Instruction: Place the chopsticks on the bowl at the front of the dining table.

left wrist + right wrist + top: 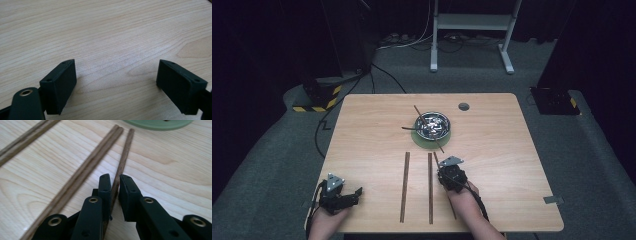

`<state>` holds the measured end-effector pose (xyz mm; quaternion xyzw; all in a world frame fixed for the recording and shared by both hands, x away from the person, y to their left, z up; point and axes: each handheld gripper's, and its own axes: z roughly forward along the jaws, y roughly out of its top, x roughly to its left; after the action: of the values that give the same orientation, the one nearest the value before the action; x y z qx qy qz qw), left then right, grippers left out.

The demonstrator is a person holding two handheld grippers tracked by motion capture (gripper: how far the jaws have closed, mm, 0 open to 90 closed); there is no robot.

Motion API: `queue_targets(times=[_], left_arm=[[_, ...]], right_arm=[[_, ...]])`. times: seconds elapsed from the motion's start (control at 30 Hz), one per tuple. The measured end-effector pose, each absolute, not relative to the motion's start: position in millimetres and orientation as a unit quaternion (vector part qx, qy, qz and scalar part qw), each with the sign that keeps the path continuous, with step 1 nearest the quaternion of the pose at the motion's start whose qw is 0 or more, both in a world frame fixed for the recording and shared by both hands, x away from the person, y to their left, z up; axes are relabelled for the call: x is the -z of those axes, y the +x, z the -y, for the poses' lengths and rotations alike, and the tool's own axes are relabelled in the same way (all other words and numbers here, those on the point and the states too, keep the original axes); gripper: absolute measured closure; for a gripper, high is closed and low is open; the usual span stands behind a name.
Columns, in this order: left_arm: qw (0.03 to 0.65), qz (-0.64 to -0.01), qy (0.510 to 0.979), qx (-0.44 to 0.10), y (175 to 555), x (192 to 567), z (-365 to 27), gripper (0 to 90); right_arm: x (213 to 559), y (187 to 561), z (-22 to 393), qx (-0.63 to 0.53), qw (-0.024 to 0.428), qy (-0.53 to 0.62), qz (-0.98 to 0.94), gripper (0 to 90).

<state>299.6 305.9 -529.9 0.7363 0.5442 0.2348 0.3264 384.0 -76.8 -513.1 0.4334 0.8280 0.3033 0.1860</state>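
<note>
Table: pale wood, dark room around.
Right gripper: I've clamped 1 chopstick; lift level.
Left gripper: mine, jaws apart, idle.

Wooden table bearing chopsticks, plate

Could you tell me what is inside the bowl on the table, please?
The bowl holds a shiny metallic jumble, too small to identify, with chopsticks lying across it. Its bottom is covered.

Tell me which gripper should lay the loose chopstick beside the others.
Right. The right gripper already has its jaws closed on the single chopstick, next to the nearest pair of chopsticks. The left gripper sits open near the table's left corner, holding nothing.
</note>
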Motion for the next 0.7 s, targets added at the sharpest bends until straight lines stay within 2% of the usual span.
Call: queue_targets(times=[0.53,0.63,0.7], left_arm=[[0.326,-0.544,0.736,-0.235,299.6,529.9,-305.9,16.5],[0.327,-0.544,0.736,-0.235,299.6,529.9,-305.9,16.4],[0.327,-0.544,0.736,-0.235,299.6,529.9,-305.9,16.5]], right_arm=[[513.4,391.8,117.9,-0.302,0.198,0.467,-0.807,78.0],[512.9,391.5,119.2,-0.302,0.193,0.471,-0.806,74.5],[513.3,391.4,119.2,-0.305,0.193,0.476,-0.802,68.4]])
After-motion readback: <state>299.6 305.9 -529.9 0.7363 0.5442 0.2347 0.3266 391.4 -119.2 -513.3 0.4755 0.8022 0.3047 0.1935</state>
